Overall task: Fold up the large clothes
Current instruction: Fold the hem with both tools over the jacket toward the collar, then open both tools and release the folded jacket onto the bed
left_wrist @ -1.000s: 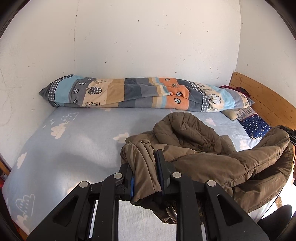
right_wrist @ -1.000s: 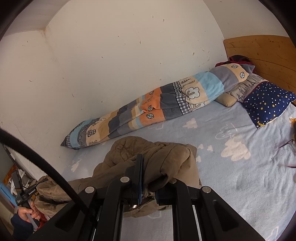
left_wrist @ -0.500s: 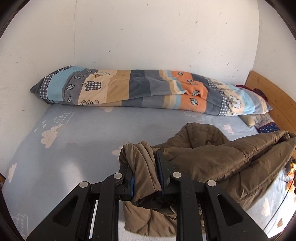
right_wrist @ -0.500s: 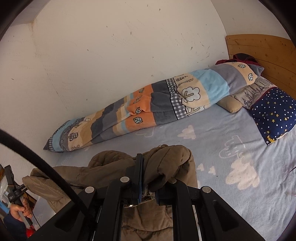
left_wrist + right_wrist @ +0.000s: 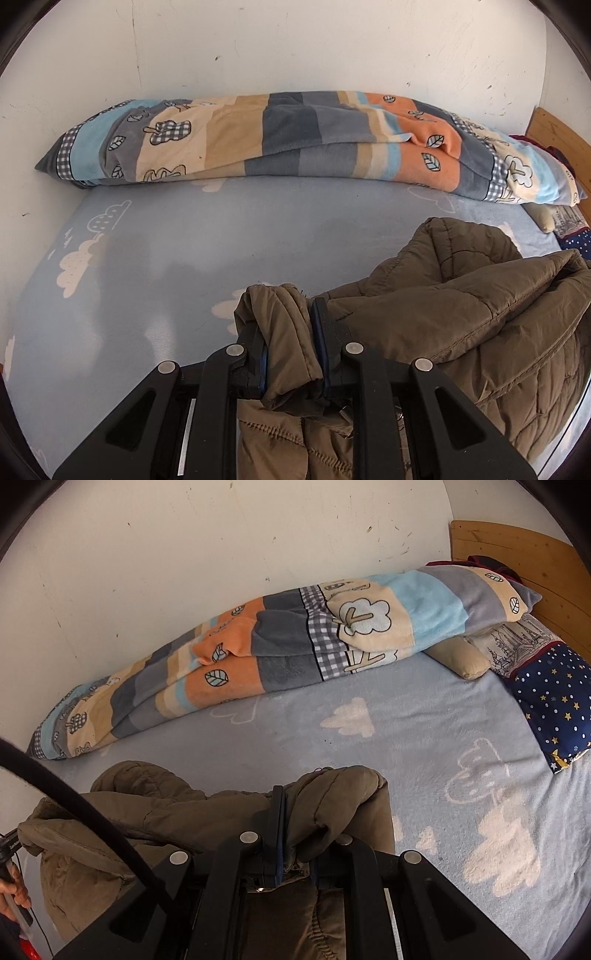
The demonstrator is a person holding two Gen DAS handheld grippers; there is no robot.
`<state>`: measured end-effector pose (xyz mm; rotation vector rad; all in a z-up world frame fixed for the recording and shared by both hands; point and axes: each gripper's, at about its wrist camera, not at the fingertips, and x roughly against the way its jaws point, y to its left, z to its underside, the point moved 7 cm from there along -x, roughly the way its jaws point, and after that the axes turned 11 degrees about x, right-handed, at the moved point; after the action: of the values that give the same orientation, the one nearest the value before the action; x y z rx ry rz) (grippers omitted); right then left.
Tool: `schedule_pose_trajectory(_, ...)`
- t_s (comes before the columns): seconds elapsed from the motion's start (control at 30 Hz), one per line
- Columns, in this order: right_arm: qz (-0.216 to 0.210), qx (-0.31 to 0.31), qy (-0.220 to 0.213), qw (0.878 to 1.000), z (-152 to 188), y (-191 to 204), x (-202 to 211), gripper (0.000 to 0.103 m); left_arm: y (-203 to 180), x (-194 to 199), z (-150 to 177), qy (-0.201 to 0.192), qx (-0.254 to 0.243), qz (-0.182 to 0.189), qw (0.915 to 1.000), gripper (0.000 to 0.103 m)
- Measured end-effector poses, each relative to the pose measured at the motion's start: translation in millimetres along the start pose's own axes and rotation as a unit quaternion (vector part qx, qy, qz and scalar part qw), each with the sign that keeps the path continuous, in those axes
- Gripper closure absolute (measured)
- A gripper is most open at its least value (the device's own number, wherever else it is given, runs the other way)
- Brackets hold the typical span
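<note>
Both grippers, left (image 5: 291,343) and right (image 5: 295,830), pinch a quilted olive-brown jacket (image 5: 461,317); only the right view shows a star-patterned navy pillow (image 5: 554,701).

Jacket (image 5: 461,325): matt olive quilted cloth
Sheet (image 5: 184,266): soft, fuzzy blue cloth
Blanket (image 5: 280,653): plush fleece
Headboard (image 5: 517,554): smooth wood
Grippers (image 5: 291,354): matt black plastic

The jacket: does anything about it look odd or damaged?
No damage shows. The brown jacket hangs bunched between the left tool and the right tool, each clamped on a thick fold. A few loose threads stick up near the left grip.
</note>
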<state>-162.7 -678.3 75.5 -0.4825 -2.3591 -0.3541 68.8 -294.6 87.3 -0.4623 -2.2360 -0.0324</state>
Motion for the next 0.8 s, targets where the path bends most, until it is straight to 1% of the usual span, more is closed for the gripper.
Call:
schedule_pose_trajectory(0.13, 0.013, 0.008, 0.028, 0.999, 7.5, -0.3, -27.6, 0.092, -2.0, -24.0, -0.2, 0.023, 0.004, -0.014, 0.9996, 0.082)
schedule_pose_trajectory(0.3, 0.012, -0.005, 0.085, 0.996, 27.7, -5.7, -64.4, 0.092, -3.6, -55.8, 4.4, 0.068, 0.013, -0.025, 0.9973, 0.081)
schedule_pose_trajectory(0.33, 0.016, -0.012, 0.088, 0.996, 29.7, -8.4, -70.0, 0.093, -3.9, -60.6, 4.4, 0.076, 0.017, -0.028, 0.9966, 0.080)
schedule_pose_trajectory(0.43, 0.001, -0.042, 0.098, 0.994, 31.7, -14.4, -74.0, 0.092, -1.3, -63.1, -1.4, 0.086, 0.047, -0.024, 0.9949, 0.080)
schedule_pose_trajectory(0.5, -0.020, -0.068, 0.098, 0.993, 31.3, -18.2, -69.2, 0.089, 3.7, -58.6, -6.4, 0.091, 0.076, -0.009, 0.9929, 0.078)
schedule_pose_trajectory(0.57, -0.055, -0.110, 0.083, 0.989, 29.9, -25.8, -57.7, 0.087, 9.3, -52.0, -12.0, 0.097, 0.102, 0.015, 0.9900, 0.074)
schedule_pose_trajectory(0.63, -0.088, -0.145, 0.069, 0.983, 27.1, -31.4, -46.3, 0.082, 16.6, -44.4, -18.2, 0.095, 0.127, 0.032, 0.9869, 0.071)
schedule_pose_trajectory(0.67, -0.098, -0.155, 0.064, 0.981, 25.2, -33.5, -40.2, 0.080, 21.2, -39.1, -22.7, 0.091, 0.142, 0.040, 0.9849, 0.064)
schedule_pose_trajectory(0.7, -0.106, -0.161, 0.057, 0.980, 22.4, -36.0, -32.8, 0.077, 28.9, -30.9, -29.8, 0.077, 0.159, 0.039, 0.9834, 0.059)
schedule_pose_trajectory(0.73, -0.111, -0.167, 0.050, 0.978, 18.4, -37.1, -26.4, 0.069, 34.0, -25.1, -34.0, 0.063, 0.166, 0.031, 0.9835, 0.050)
schedule_pose_trajectory(0.77, -0.114, -0.175, 0.039, 0.977, 15.2, -41.2, -17.4, 0.063, 42.1, -15.7, -41.4, 0.045, 0.174, 0.023, 0.9836, 0.048)
schedule_pose_trajectory(0.8, -0.108, -0.183, 0.025, 0.977, 11.7, -47.4, -7.4, 0.049, 47.1, -9.2, -46.0, 0.037, 0.178, 0.023, 0.9831, 0.048)
